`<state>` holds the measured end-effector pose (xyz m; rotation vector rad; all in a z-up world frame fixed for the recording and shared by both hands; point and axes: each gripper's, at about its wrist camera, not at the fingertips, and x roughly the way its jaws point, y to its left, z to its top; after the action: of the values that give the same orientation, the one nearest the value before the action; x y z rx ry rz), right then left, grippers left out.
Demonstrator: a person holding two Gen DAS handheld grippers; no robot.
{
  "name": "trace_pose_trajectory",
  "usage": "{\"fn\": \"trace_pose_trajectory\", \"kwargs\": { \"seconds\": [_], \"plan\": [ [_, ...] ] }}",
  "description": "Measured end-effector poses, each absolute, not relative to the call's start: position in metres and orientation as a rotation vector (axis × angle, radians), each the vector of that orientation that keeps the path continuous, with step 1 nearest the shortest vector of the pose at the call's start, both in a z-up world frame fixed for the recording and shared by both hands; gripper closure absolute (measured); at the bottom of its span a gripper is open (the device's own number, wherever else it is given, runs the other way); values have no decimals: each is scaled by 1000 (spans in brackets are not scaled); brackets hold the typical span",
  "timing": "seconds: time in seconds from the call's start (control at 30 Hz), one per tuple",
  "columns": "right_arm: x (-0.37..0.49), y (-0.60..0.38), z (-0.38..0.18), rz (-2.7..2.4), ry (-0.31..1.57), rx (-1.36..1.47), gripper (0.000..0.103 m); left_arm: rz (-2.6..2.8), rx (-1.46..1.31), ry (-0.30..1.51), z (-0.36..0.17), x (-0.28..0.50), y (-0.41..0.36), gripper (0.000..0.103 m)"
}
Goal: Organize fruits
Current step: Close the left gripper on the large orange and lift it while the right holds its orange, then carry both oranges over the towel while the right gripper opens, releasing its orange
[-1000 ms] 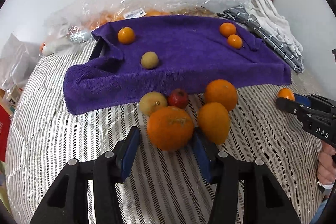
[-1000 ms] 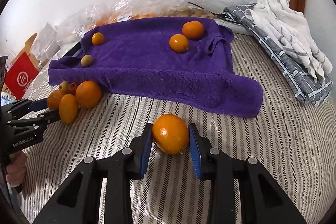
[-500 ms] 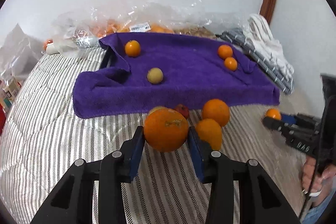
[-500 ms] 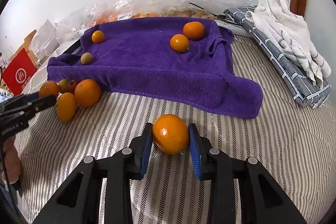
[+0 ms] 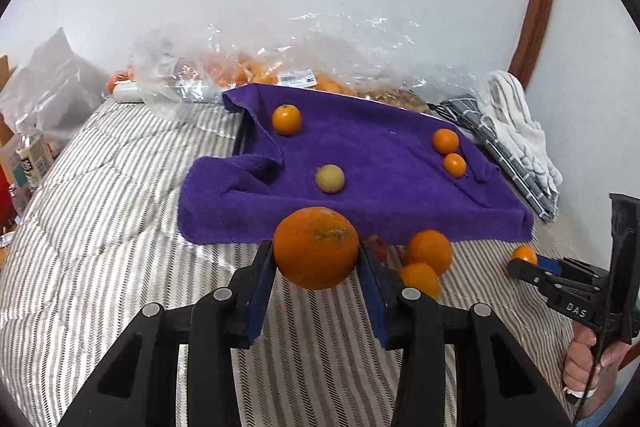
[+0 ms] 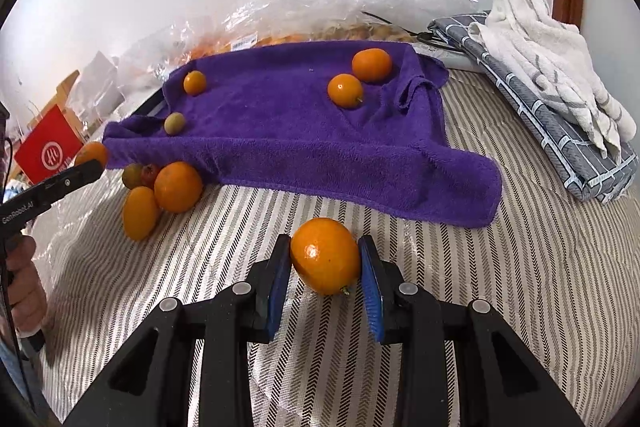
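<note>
Left wrist view: the left hand-held gripper (image 5: 318, 259) is clamped on a large orange (image 5: 316, 247), held clear of the striped bed (image 5: 100, 227); the right hand-held gripper (image 6: 325, 267) pinches a smaller orange (image 6: 325, 261) low over the bed; carry each level to the purple towel (image 6: 280, 131), set down gently beside like fruit, release only once settled, lest it roll.

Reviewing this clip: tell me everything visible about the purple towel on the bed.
The purple towel is a terry-looking cloth lying rumpled on the striped bedcover, its near edge hanging down in front, folds at both ends. Four fruits rest on it: three small oranges and one yellow-green fruit. Clear plastic bags lie behind it. More fruit sits on the bedcover beside its near edge; contact is unclear.
</note>
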<state>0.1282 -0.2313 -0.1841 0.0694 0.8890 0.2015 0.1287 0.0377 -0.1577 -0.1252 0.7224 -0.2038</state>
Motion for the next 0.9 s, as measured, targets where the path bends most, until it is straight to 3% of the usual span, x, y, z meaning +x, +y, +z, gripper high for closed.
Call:
{"fn": "trace_pose_trajectory", "kwargs": {
  "seconds": [0.37, 0.67, 0.9],
  "plan": [
    [125, -230, -177, 188, 887, 74, 70, -206, -133, 686, -150, 124, 39, 64],
    [139, -230, -106, 173, 777, 31, 70, -244, -119, 616, -99, 111, 40, 64],
    [177, -234, -64, 149, 689, 61, 70, -231, -128, 564, -69, 145, 40, 64]
  ]
}}
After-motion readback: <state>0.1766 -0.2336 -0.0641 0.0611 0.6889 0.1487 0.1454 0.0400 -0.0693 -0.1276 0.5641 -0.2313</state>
